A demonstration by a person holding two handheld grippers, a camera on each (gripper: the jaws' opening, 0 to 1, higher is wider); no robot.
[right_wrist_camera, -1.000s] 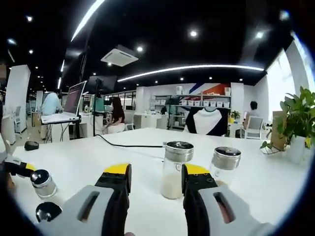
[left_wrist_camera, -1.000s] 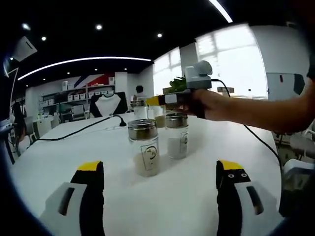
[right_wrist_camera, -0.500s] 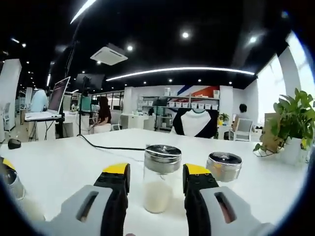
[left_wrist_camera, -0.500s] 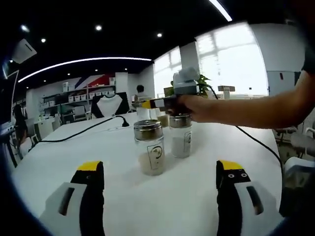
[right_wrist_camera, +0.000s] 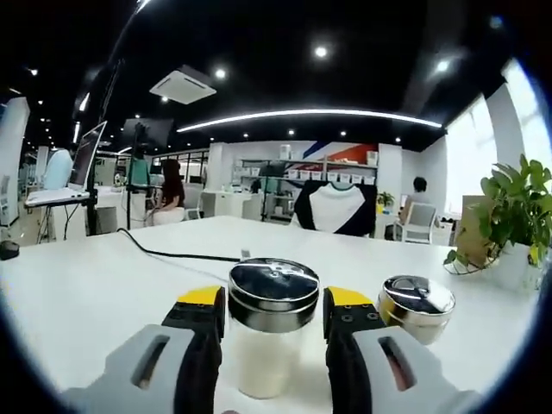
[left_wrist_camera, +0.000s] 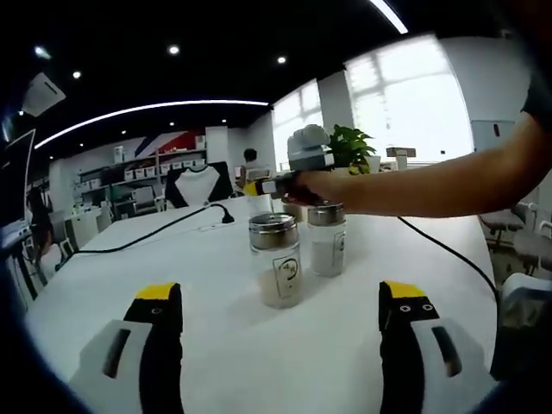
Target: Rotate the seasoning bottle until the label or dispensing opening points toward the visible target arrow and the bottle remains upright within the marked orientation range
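The seasoning bottle [right_wrist_camera: 272,332] stands upright on the white table [right_wrist_camera: 103,293], right between your right gripper's [right_wrist_camera: 271,315] yellow-tipped jaws; whether they touch the glass, you cannot tell. A second bottle [right_wrist_camera: 417,304] stands just beside it, and a third [left_wrist_camera: 276,261] stands nearer your left gripper [left_wrist_camera: 283,306], whose jaws are spread wide apart. A black cable [right_wrist_camera: 177,254] crosses the table behind.

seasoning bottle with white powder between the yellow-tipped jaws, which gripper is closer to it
Right. The right gripper has its jaws on either side of the seasoning bottle. The left gripper is open and apart from it, with the labelled bottle in front.
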